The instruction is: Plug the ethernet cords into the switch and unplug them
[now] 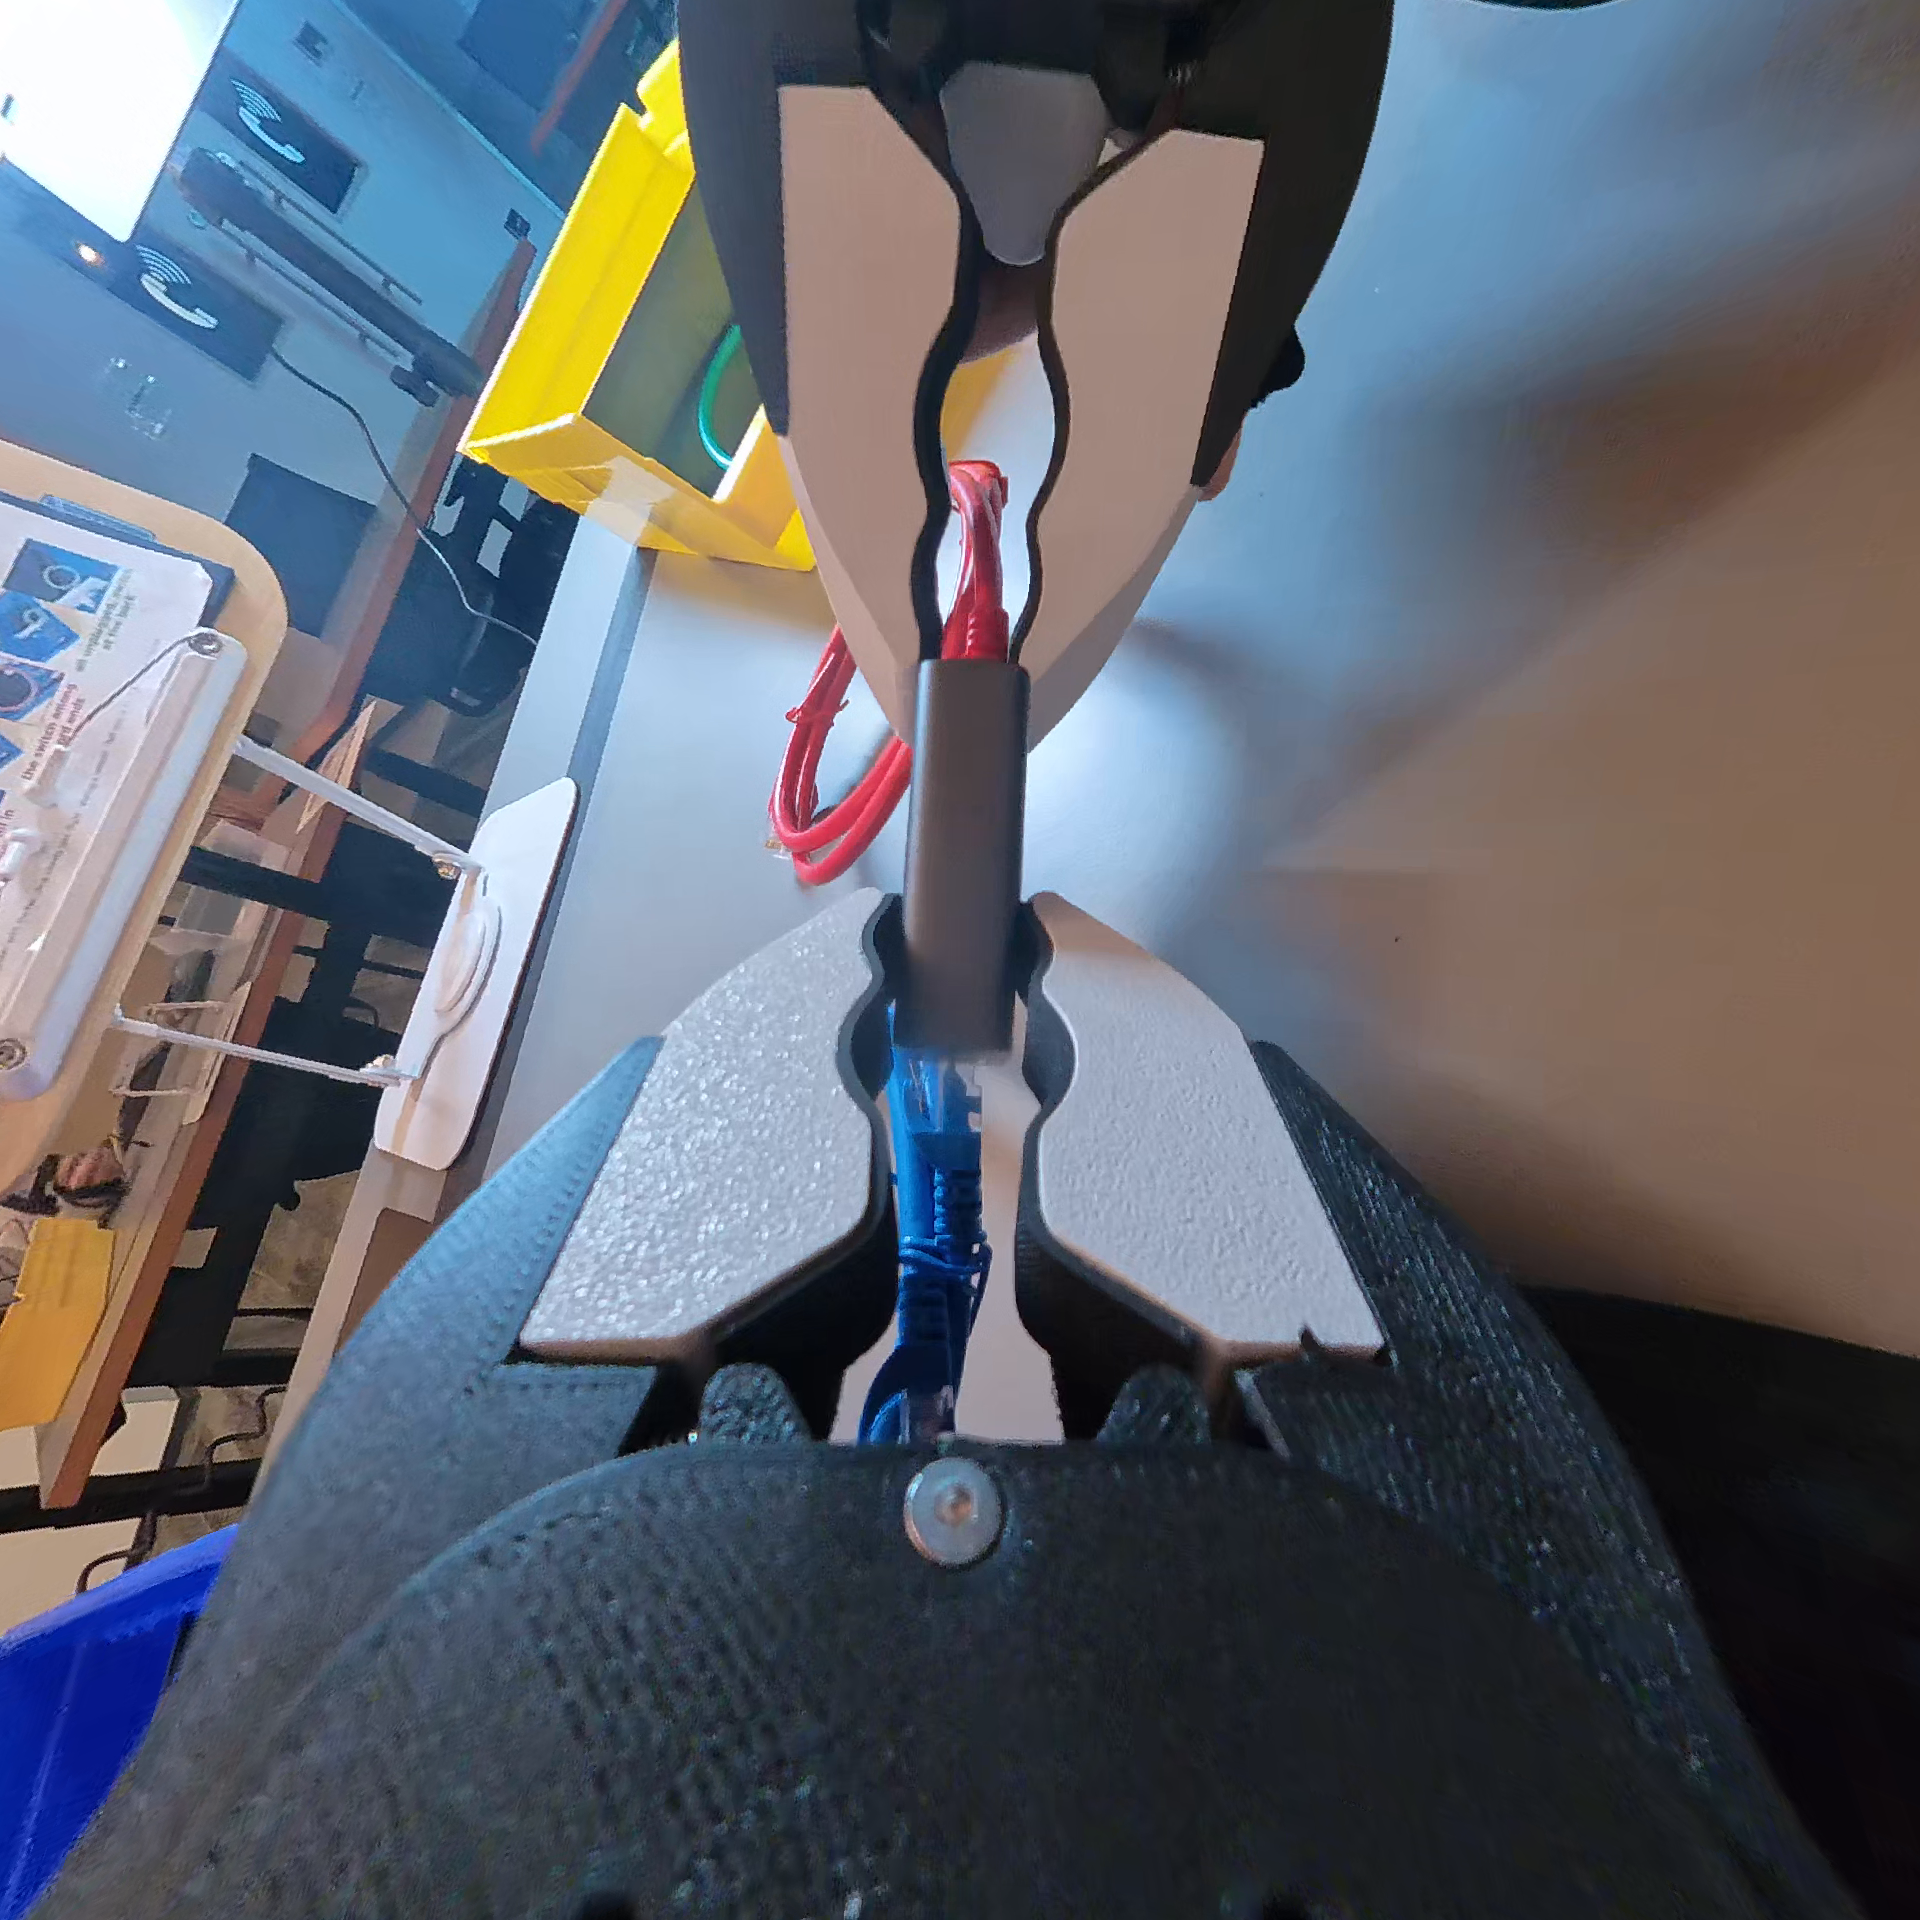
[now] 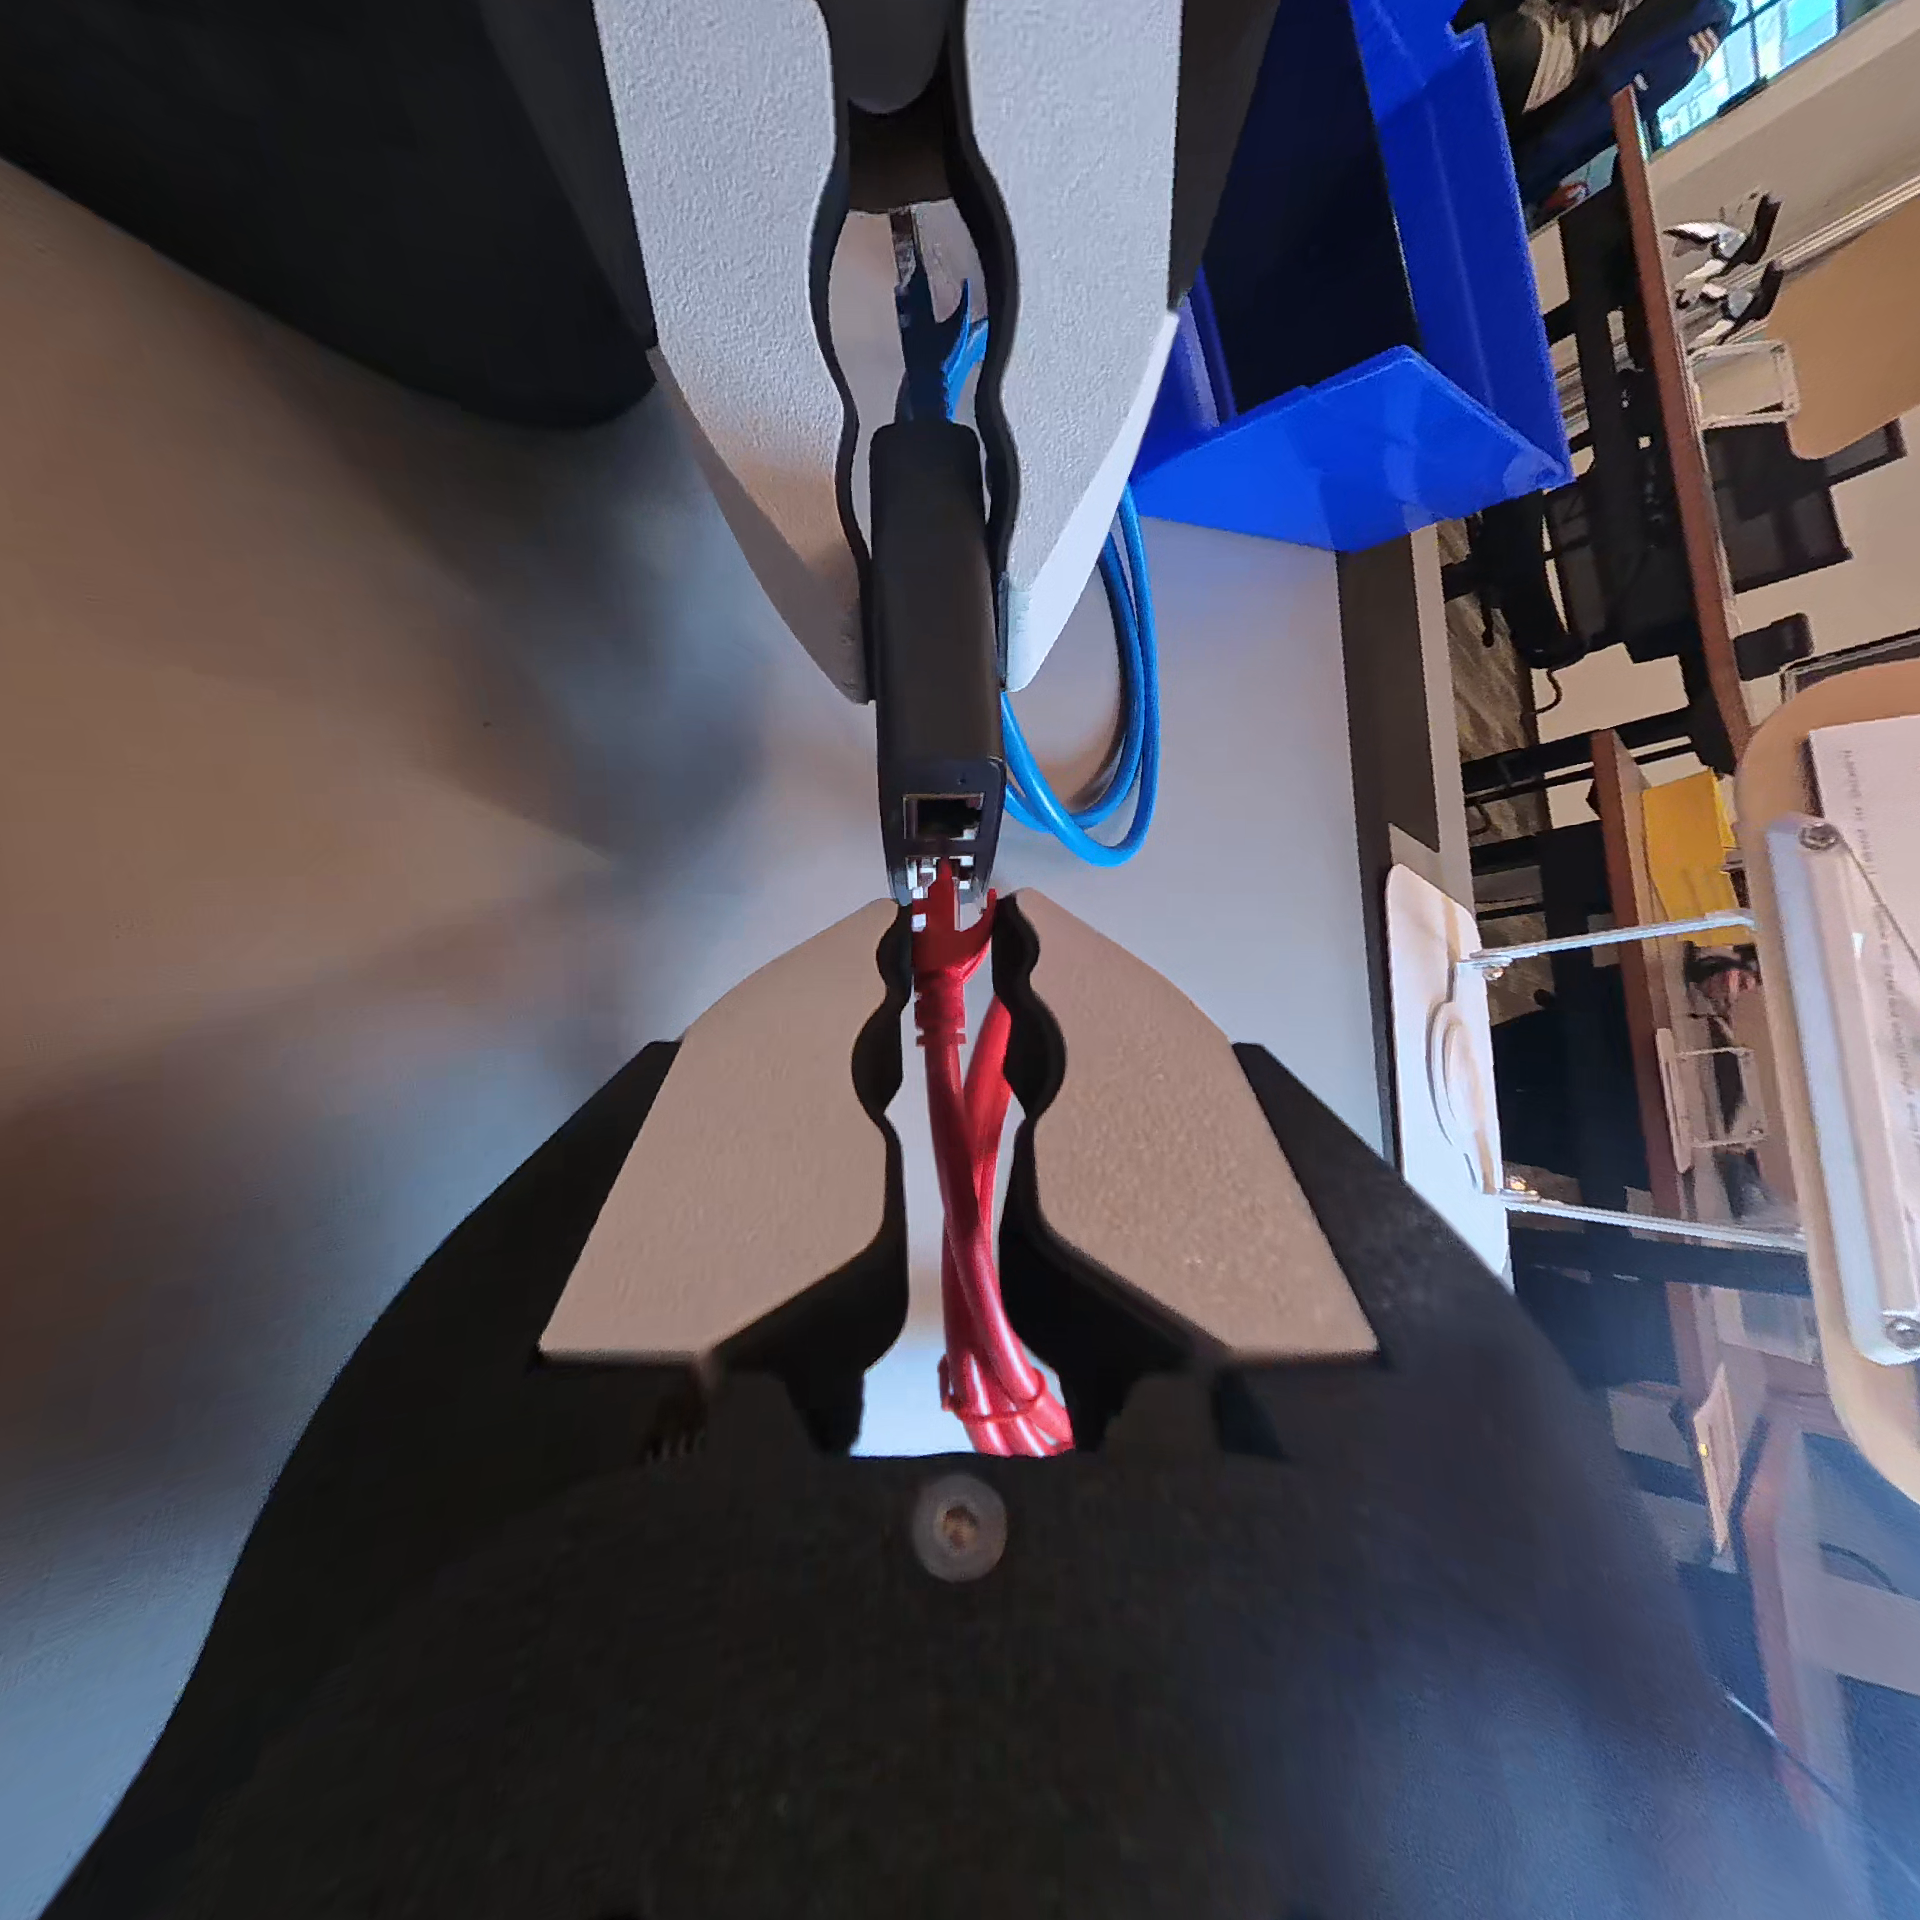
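The two hand-held grippers are facing each other nose to nose over the grey bench (image 1: pixel 1455 727), with the switch (image 1: pixel 961 852), a slim dark block, lying between them, its long axis running straight along the line from one to the other. The left hand-held gripper (image 1: pixel 958 961) is clamping the near end of the switch, with the blue cord (image 1: pixel 935 1174) plugged in on that side and trailing back between its fingers. The right hand-held gripper (image 2: pixel 954 940) is closing on the red cord (image 2: pixel 940 987) just behind its plug, which is sitting right at the switch (image 2: pixel 935 644) port directly ahead; whether it is fully seated I cannot tell. Either way the coming move probably runs along that shared axis. The right one is nearer the red plug.
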Tool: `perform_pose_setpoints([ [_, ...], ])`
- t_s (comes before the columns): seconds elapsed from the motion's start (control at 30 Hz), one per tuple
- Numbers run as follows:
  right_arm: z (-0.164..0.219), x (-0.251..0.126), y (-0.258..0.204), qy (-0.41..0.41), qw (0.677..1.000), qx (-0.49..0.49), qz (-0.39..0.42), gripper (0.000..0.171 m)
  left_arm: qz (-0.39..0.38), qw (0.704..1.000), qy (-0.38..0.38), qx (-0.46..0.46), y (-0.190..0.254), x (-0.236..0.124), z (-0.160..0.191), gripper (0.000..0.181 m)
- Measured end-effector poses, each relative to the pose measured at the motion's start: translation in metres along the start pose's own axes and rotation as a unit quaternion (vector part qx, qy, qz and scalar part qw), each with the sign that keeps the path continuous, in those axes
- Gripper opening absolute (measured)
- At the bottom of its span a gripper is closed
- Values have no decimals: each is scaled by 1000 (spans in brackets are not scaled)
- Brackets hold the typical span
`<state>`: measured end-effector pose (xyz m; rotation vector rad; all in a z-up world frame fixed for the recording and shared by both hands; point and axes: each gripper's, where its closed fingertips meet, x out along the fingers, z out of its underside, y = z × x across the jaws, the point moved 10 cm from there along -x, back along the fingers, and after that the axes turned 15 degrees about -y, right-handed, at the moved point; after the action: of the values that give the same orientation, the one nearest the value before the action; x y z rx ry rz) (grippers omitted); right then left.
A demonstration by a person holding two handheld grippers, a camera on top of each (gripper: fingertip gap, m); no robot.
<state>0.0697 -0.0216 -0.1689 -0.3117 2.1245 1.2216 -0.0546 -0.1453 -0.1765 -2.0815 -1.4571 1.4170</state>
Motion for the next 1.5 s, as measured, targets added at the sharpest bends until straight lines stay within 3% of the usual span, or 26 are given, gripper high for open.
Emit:
perform_pose_setpoints([
  [0.03,0,-1,0,2,1000,-5,3,15,2,1000,-2,-4,0,0,-1,21],
  [0.53,0,2,-17,-25,990,-135,-11,14,19,994,-73,76,9,8,-6,23],
  [0.83,4,-14,-16,-37,983,-173,-41,14,57,995,-63,55,10,16,-10,23],
  [0.9,13,-22,-15,-40,982,-166,-80,13,6,991,-126,43,-4,15,9,23],
  [0.93,20,-26,-16,-30,986,-141,-85,13,19,993,-114,-1,-13,10,22,22],
  [1.03,34,-45,0,-16,997,-70,-36,14,-3,997,-73,-15,-19,-3,10,21],
  [1.13,44,-78,48,-15,1000,1,27,14,-15,998,-55,-14,-22,-5,-11,21],
  [1.3,76,-130,125,-37,983,83,157,14,-7,998,-55,-29,-18,-2,0,21],
  [1.4,102,-129,147,-107,966,71,223,14,-11,997,-69,-12,-12,0,4,21],
  [1.5,139,-91,139,-169,961,87,200,14,-12,998,-62,-16,-13,-1,3,21],
])
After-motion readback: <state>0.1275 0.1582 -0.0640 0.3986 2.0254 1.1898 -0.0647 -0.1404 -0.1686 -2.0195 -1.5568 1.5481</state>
